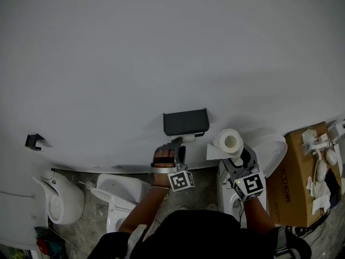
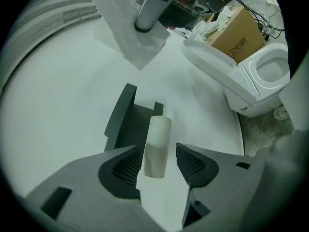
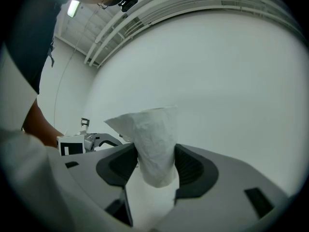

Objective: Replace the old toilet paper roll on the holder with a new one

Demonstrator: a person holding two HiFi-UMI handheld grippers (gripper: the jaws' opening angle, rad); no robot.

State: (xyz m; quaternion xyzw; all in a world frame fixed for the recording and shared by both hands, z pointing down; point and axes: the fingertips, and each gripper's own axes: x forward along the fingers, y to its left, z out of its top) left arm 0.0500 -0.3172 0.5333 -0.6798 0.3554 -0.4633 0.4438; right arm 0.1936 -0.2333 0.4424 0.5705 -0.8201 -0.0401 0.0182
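new roll [image 3: 153,144] tight in right claw [image 3: 155,164]; old core [image 2: 157,146] inside wide-open left claw [image 2: 160,165]

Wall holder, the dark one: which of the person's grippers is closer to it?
Left. The left gripper is just below the holder, jaws open around the empty cardboard tube. The right gripper is off to its right, gripping the new toilet paper roll.

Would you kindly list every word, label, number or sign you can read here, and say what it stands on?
Cardboard box: dark print on its side, too blurred to read.
Left marker cube and right marker cube: black-and-white square patterns, no letters.
Nothing else carries readable text.
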